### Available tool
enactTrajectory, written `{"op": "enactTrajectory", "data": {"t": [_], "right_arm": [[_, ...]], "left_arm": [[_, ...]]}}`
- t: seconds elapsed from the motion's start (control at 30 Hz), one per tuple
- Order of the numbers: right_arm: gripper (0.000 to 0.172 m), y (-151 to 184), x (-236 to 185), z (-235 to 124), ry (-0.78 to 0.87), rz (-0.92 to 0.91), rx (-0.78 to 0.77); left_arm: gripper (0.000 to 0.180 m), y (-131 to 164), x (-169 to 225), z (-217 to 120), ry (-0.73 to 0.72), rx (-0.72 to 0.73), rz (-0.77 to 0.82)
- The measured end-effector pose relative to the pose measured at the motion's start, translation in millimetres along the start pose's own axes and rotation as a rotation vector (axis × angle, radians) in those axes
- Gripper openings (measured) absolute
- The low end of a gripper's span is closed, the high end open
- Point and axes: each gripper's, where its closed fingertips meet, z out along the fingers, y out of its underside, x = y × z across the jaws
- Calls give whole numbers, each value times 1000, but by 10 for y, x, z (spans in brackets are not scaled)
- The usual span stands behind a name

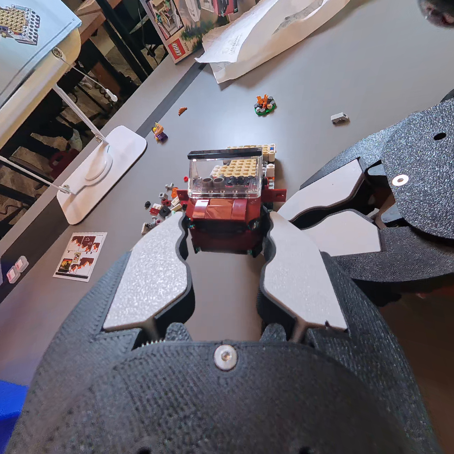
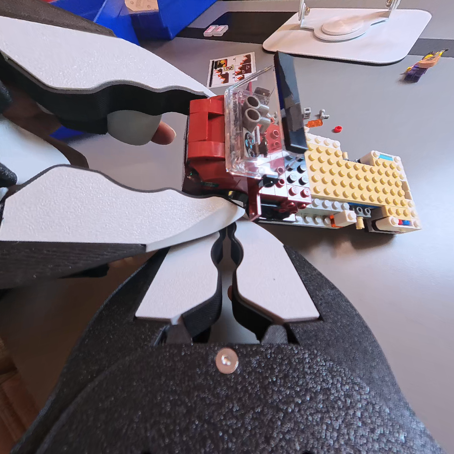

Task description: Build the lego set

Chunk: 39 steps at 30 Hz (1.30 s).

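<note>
A brick truck with a dark red front, a clear windscreen and a tan studded back stands on the grey table. My left gripper is shut on the truck's red front, one pad pressed on each side. This also shows in the right wrist view, where the left gripper's fingers come in from the left. My right gripper is shut just beside the truck's front corner. Its tips lie under the left gripper's lower finger. In the left wrist view the right gripper sits at the right.
Loose small bricks lie left of the truck. A sticker sheet, a white stand base, a minifigure, a small campfire build, a grey piece, a set box, paper and a blue bin surround it. The tips of one gripper are about 5 centimetres away from the tips of the other. From either gripper's tips it is about 20 centimetres to the grey piece.
</note>
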Motion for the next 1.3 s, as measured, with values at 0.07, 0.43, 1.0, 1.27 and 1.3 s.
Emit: {"op": "enactTrajectory", "data": {"t": [0.07, 0.43, 1.0, 1.27, 1.3], "right_arm": [[0, -1, 4, -9, 2, -9, 1], [0, 10, -39, -39, -30, -7, 3], [0, -31, -69, -25, -40, -13, 4], [0, -59, -143, -18, -63, -25, 5], [0, -60, -154, -16, -67, -28, 6]], "left_arm": [[61, 8, -2, 8, 36, -3, -41], [61, 74, -115, 35, 196, -6, -289], [61, 117, -163, 60, 289, -1, -426], [61, 217, -217, 115, 506, 30, -616], [61, 242, -217, 123, 540, 30, -627]]}}
